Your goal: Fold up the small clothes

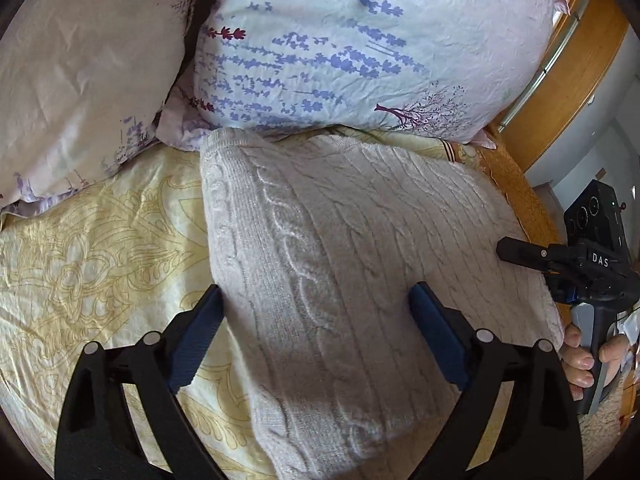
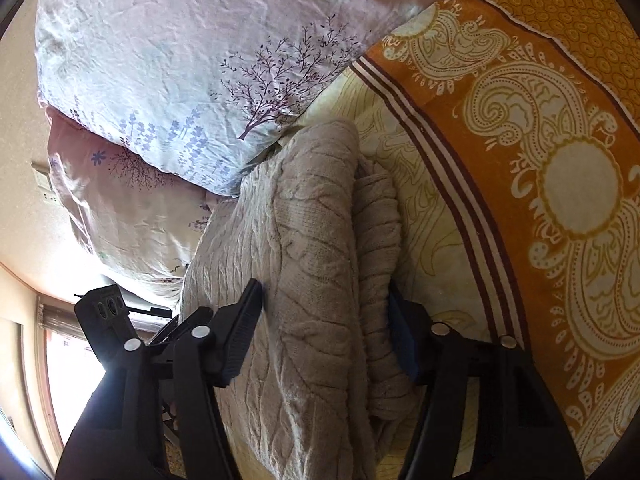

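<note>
A cream cable-knit sweater (image 1: 340, 264) lies folded on the yellow patterned bedsheet (image 1: 88, 264). My left gripper (image 1: 316, 320) is open, its blue-padded fingers (image 1: 196, 344) straddling the sweater's near left part from above. In the right wrist view the sweater (image 2: 304, 280) appears as a thick folded stack. My right gripper (image 2: 326, 312) is open around the stack's edge, one finger on top and one against the folded side. The right gripper also shows in the left wrist view (image 1: 576, 268) at the sweater's right edge, held by a hand.
Two floral pillows (image 1: 360, 44) lie just behind the sweater at the head of the bed. An orange paisley border of the sheet (image 2: 540, 140) runs along the bed's right side. A wooden headboard (image 1: 568, 80) stands at the far right.
</note>
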